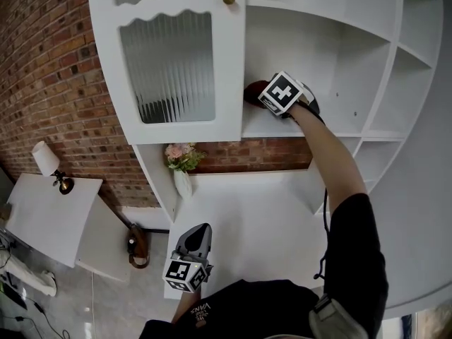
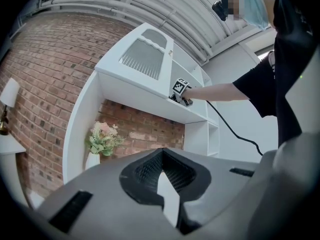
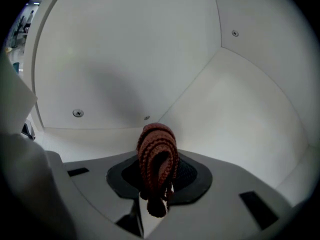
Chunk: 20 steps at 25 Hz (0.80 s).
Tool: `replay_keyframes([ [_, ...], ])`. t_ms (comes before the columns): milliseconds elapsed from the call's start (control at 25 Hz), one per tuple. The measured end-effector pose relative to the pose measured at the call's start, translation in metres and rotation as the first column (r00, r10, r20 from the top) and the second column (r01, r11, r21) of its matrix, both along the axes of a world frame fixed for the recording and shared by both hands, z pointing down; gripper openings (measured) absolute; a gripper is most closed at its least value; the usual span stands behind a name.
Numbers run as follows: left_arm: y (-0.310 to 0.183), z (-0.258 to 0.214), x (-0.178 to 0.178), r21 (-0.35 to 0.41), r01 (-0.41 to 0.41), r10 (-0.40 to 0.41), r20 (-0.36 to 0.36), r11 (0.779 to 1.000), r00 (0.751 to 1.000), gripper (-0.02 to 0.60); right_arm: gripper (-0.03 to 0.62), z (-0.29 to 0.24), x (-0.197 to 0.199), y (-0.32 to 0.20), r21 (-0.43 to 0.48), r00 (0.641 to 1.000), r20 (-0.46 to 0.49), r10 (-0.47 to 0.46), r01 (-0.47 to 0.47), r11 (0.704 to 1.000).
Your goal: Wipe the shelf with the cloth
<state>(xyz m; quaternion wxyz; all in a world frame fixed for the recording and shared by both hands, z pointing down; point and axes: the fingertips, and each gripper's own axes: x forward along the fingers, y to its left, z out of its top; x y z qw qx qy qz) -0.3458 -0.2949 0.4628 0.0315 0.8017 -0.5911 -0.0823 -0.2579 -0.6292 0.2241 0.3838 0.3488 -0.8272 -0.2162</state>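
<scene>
Inside the open compartment, the right gripper (image 3: pixel 159 191) has its jaws clamped on the rust-red cloth (image 3: pixel 156 149) near the left end of the shelf (image 1: pixel 332 122) — wiping looks barely begun, with most of the board left. The left gripper (image 2: pixel 162 156) hangs low, jaws together on nothing.

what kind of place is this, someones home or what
Likely a home-style room, perhaps staged: a white shelf unit with a ribbed-glass cabinet door stands against a brick wall, with a vase of flowers in a lower niche and a wall lamp nearby.
</scene>
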Motion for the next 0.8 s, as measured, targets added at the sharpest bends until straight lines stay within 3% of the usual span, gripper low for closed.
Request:
replay_keyframes([
  [240, -0.003, 0.003, 0.013, -0.007, -0.026, 0.026, 0.001, 1.000, 1.000, 0.008, 0.095, -0.001, 0.060, -0.023, 0.011, 0.991, -0.040, 0.127, -0.127, 0.992],
  [400, -0.006, 0.007, 0.022, -0.010, -0.048, 0.048, 0.002, 0.999, 0.999, 0.008, 0.095, -0.001, 0.110, -0.036, 0.020, 0.969, -0.073, 0.238, -0.237, 0.971],
  [640, -0.012, 0.009, 0.035, -0.013, -0.085, 0.086, 0.001, 0.996, 0.996, 0.008, 0.095, -0.001, 0.186, -0.047, 0.044, 0.890, -0.122, 0.440, -0.438, 0.898],
  [800, -0.018, 0.011, 0.039, -0.017, -0.104, 0.105, 0.003, 0.994, 0.995, 0.008, 0.095, -0.003, 0.223, -0.051, 0.134, 0.821, -0.249, 0.514, -0.497, 0.857],
])
